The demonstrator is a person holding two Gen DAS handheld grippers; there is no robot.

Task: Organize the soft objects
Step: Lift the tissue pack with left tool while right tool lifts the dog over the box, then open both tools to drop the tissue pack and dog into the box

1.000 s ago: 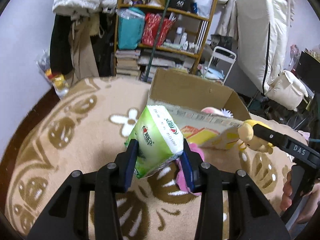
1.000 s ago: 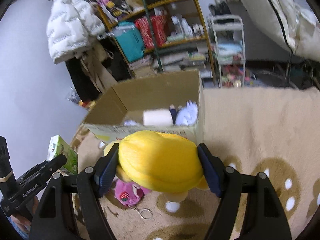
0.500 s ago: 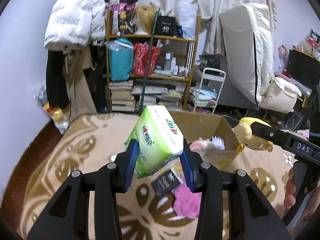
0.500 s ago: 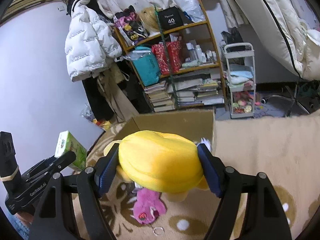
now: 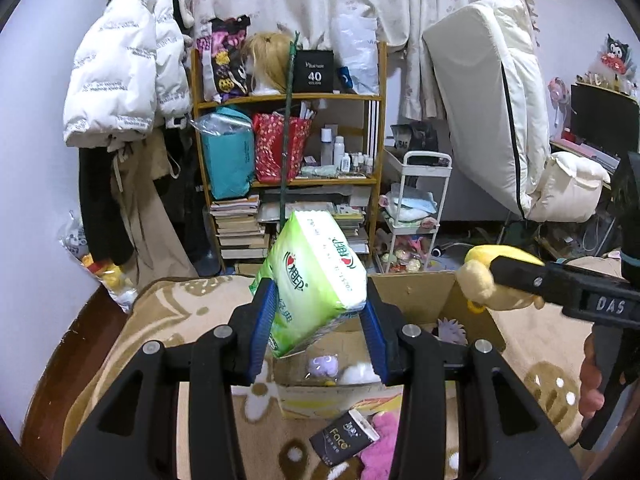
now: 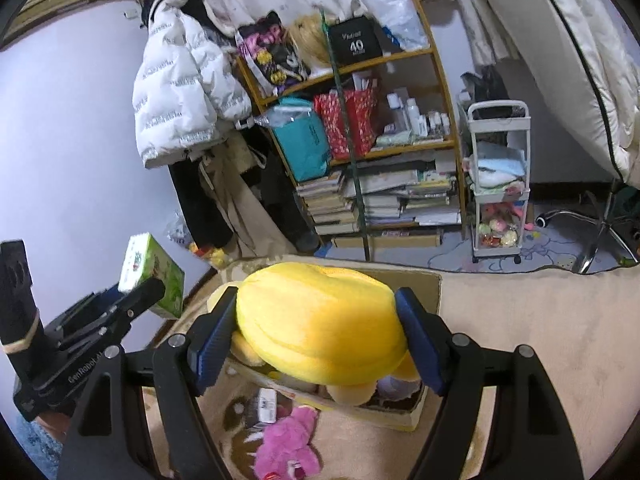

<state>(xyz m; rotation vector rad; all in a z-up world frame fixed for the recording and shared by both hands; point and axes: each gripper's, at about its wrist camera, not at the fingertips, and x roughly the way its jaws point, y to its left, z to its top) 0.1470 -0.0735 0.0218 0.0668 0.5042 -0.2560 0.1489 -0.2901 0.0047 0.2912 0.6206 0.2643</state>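
My left gripper (image 5: 318, 332) is shut on a green and white tissue pack (image 5: 314, 280), held tilted above the open cardboard box (image 5: 416, 292). My right gripper (image 6: 320, 340) is shut on a yellow plush toy (image 6: 320, 328) over the same box (image 6: 428, 284). Each view catches the other tool: the plush (image 5: 492, 284) at the right in the left wrist view, the tissue pack (image 6: 152, 272) at the left in the right wrist view. Inside the box lie a purple plush (image 5: 324, 364) and white soft items.
A pink plush (image 6: 288, 448) and a dark packet (image 5: 344, 436) lie on the beige patterned carpet (image 6: 540, 340) in front of the box. Behind stand a cluttered wooden shelf (image 5: 296, 140), a white trolley (image 6: 498, 184), hanging coats and a propped mattress (image 5: 492, 100).
Both grippers rose with their loads and moved over the box; its inside now shows beneath them. The pink plush and dark packet slid toward the bottom of both views.
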